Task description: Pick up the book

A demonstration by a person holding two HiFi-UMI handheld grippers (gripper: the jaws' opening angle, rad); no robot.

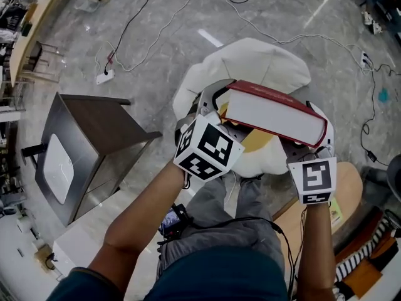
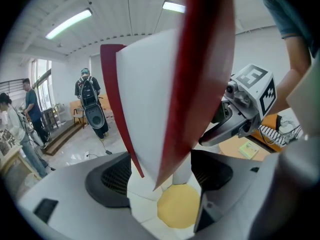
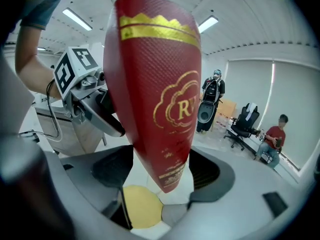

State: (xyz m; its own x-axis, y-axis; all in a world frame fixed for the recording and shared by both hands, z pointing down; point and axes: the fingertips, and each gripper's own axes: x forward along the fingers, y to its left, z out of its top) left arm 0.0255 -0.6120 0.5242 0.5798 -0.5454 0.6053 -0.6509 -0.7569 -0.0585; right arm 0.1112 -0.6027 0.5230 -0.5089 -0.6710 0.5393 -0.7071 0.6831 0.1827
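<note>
Book (image 1: 276, 115), red-covered, is held in the air over a white cushion (image 1: 250, 61). One end is clamped by the left gripper (image 1: 216, 108), the other by the right gripper (image 1: 313, 144), both closed on its covers.

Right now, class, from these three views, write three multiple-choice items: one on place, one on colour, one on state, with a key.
1. The book is: A on a shelf; B over the cushion; C in a box.
2. Its cover is: A blue; B green; C red.
3. The grippers are: A both shut on the book; B both open; C one open.
Key: 1 B, it shows above the white cushion. 2 C, red in every view. 3 A, the left gripper and right gripper each clamp it.
</note>
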